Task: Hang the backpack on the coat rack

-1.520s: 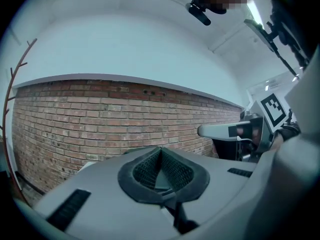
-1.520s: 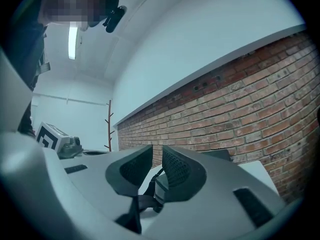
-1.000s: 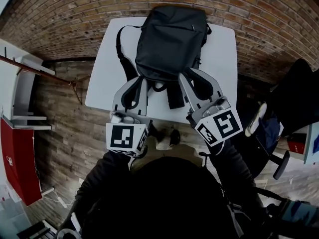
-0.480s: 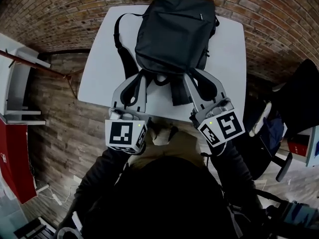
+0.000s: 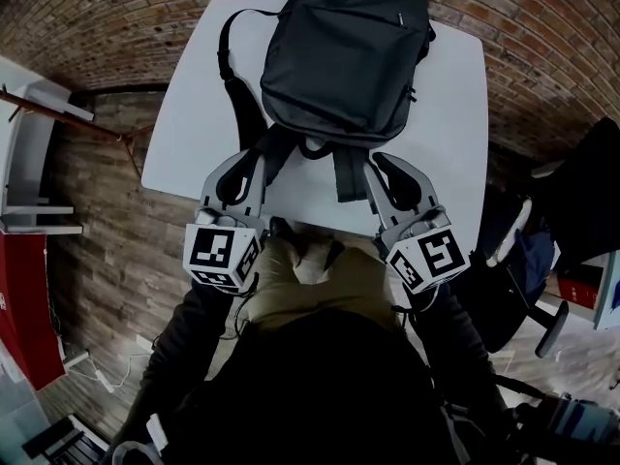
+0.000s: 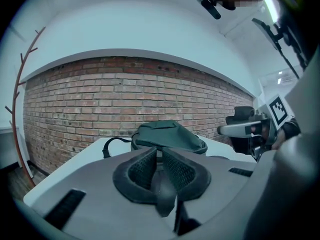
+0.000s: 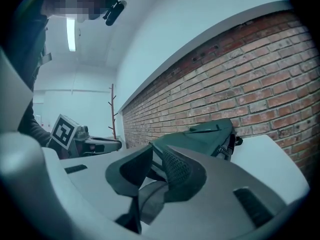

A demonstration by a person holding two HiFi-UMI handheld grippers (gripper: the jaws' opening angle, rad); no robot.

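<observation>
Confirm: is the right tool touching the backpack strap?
Touching. The right gripper view shows the strap of the backpack pinched between the closed jaws of the right tool, with no gap at either pad.

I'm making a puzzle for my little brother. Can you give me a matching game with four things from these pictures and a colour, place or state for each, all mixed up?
Things:
1 backpack
2 table
3 coat rack
4 right gripper

Matches:
A white
B shut on a dark strap
C lying on the table
D standing by the brick wall

Pairs: 1-C, 2-A, 3-D, 4-B
</observation>
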